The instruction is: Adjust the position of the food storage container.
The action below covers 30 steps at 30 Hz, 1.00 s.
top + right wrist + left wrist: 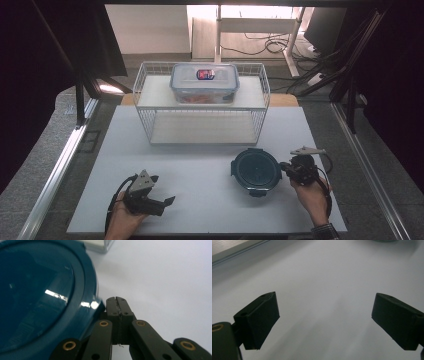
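A round dark teal container [256, 171] with its lid [37, 295] on stands on the white board, right of centre. My right gripper [284, 166] lies at its right edge, pointing left. In the right gripper view the jaws [117, 300] are pressed together with nothing between them, right beside the lid's rim. My left gripper [169, 202] rests near the front left of the board, pointing right. Its jaws [325, 300] stand wide apart over bare white surface, nothing between them.
A white wire rack [145, 85] stands at the back of the board [200, 165], with a clear rectangular box [204, 82] with a blue-rimmed lid on its top shelf. Metal rails run along both sides. Cables lie on the floor behind.
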{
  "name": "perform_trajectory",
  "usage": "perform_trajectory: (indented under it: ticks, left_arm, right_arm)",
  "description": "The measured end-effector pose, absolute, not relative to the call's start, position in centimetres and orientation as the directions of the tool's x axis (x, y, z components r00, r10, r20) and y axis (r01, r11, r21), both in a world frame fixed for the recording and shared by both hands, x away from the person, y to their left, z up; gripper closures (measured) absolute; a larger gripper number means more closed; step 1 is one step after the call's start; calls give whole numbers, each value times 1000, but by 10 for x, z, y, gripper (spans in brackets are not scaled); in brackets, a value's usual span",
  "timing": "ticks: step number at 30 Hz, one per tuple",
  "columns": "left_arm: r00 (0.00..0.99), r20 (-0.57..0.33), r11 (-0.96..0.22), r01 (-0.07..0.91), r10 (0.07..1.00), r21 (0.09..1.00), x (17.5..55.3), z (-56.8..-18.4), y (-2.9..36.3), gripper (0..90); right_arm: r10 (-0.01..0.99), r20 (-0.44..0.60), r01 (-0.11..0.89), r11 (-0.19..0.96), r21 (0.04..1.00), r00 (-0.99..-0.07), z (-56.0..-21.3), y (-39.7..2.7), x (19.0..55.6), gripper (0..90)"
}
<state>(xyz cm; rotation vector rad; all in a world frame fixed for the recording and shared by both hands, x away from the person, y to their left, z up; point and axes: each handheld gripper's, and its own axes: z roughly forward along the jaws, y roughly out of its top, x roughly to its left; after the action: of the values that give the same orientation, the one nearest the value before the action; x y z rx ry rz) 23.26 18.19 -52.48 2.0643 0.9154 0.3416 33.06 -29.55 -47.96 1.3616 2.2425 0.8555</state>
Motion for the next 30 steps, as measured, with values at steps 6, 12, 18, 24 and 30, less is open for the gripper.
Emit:
perform_trajectory:
  ticks: [6,12,18,24,30]
  left_arm:
    - [702,-74,-398,484,708,780,234,-525,180,70]
    - [701,-85,-395,492,708,776,235,-527,179,70]
    - [692,-87,-388,500,717,774,236,-526,181,70]
    - [677,-101,-372,515,729,772,237,-527,187,70]
    - [675,-98,-374,517,731,770,236,-526,187,70]
  right_arm:
    - [884,36,664,323,674,-467,-484,-296,331,896]
    - [854,73,656,339,674,-516,-486,-279,330,897]
    - [815,103,644,365,673,-570,-488,-252,327,896]
    - [778,134,632,382,674,-613,-492,-227,325,896]
    - [750,147,620,401,674,-645,-493,-207,322,896]
